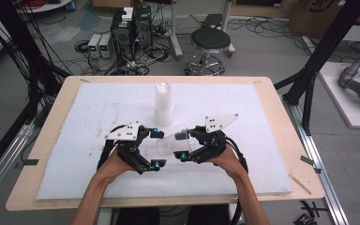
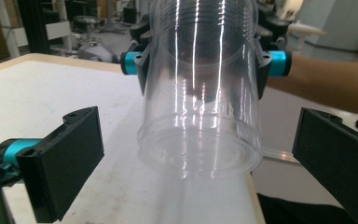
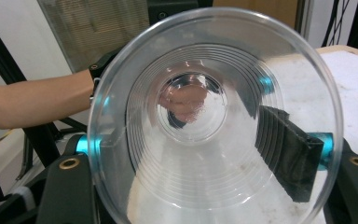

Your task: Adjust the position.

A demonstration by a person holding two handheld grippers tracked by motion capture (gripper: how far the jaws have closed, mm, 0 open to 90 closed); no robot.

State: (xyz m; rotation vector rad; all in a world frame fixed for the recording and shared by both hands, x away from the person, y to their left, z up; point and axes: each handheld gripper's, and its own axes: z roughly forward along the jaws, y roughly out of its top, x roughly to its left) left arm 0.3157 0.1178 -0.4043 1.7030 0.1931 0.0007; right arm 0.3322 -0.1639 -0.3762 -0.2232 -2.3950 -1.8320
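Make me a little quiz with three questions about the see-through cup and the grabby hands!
1. Where is the stack of cups?
A. behind the grippers
B. on the floor
C. on the stool

2. What colour are the knobs by the fingers?
A. red
B. turquoise
C. yellow

3. Which gripper holds the clear cup?
A. left gripper
B. right gripper
C. neither

Answers: 1 A, it stands on the white mat beyond them. 2 B, they gleam turquoise. 3 B, its fingers press the cup's sides; the left's stand apart.
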